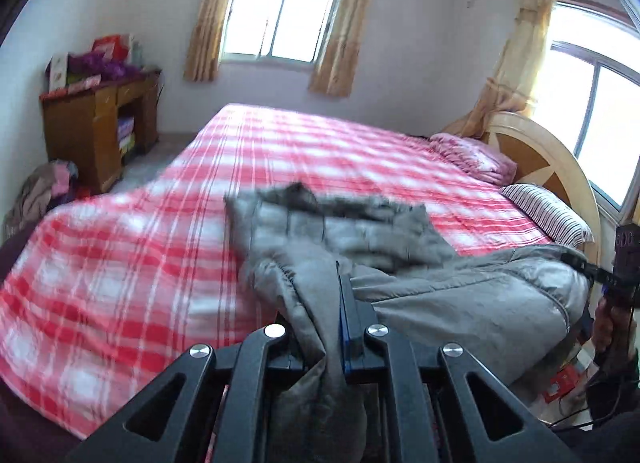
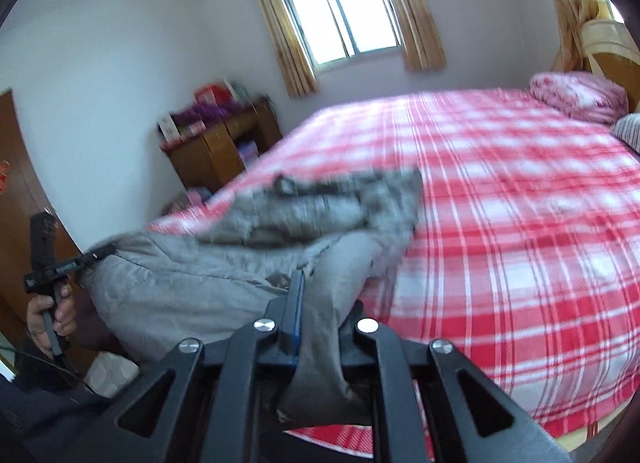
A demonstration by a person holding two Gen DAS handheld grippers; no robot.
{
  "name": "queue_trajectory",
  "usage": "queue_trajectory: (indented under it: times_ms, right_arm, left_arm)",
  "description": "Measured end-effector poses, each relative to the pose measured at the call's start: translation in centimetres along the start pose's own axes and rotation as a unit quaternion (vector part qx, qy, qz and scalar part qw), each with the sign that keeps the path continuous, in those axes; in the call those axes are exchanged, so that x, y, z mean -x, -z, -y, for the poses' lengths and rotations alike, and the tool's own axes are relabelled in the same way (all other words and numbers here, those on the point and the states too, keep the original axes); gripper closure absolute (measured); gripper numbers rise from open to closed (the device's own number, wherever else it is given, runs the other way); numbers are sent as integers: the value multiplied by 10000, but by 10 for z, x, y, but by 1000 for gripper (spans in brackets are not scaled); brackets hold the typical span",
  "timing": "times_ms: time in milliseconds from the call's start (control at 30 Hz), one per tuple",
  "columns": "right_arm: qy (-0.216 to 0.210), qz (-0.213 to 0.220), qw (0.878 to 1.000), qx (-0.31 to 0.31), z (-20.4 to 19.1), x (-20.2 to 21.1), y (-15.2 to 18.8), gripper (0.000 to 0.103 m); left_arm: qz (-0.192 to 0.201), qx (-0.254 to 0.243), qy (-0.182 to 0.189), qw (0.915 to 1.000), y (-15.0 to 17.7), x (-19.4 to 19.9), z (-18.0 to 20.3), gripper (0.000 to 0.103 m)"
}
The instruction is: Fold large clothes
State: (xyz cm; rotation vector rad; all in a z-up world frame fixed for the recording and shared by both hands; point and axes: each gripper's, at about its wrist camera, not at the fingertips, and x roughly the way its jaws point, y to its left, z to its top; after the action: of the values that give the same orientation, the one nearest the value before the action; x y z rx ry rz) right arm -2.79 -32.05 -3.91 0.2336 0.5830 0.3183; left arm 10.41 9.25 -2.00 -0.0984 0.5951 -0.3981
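A large grey padded jacket (image 1: 460,287) hangs between my two grippers over the near edge of the bed, its far part with a dark fur trim (image 1: 304,199) lying on the sheet. My left gripper (image 1: 320,303) is shut on one edge of the jacket. My right gripper (image 2: 316,303) is shut on the other edge of the jacket (image 2: 180,279). The right gripper also shows at the right edge of the left wrist view (image 1: 580,263), and the left gripper at the left of the right wrist view (image 2: 96,255), each clamping grey fabric.
The bed has a red and white checked sheet (image 1: 320,151), a pink folded blanket (image 1: 472,155) and a striped pillow (image 1: 548,215) by the wooden headboard (image 1: 560,175). A wooden desk (image 1: 96,123) with clutter stands by the far wall. Clothes (image 1: 44,191) lie piled on the floor.
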Motion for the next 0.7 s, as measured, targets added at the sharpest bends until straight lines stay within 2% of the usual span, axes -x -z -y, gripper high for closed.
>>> queue_trajectory:
  times_ms: [100, 167, 233, 367, 467, 700]
  right_arm:
    - [41, 176, 9997, 146, -2, -9, -23, 91]
    - [59, 202, 9998, 67, 8, -36, -45, 91]
    - [153, 195, 9997, -48, 22, -67, -64, 91]
    - [182, 138, 9987, -455, 44, -123, -98, 91]
    - [333, 79, 9980, -533, 56, -162, -120, 91]
    - [404, -133, 9950, -905, 107, -234, -144, 90]
  left_arm:
    - [70, -153, -113, 9998, -22, -31, -9, 93]
    - [35, -217, -254, 9994, -42, -68, -21, 93]
    - [-8, -47, -193, 9998, -56, -97, -36, 92]
    - [142, -166, -494, 9985, -82, -147, -49, 89]
    - [-18, -189, -600, 9980, -99, -189, -59, 85]
    - [-499, 566, -785, 9941, -126, -272, -106, 73]
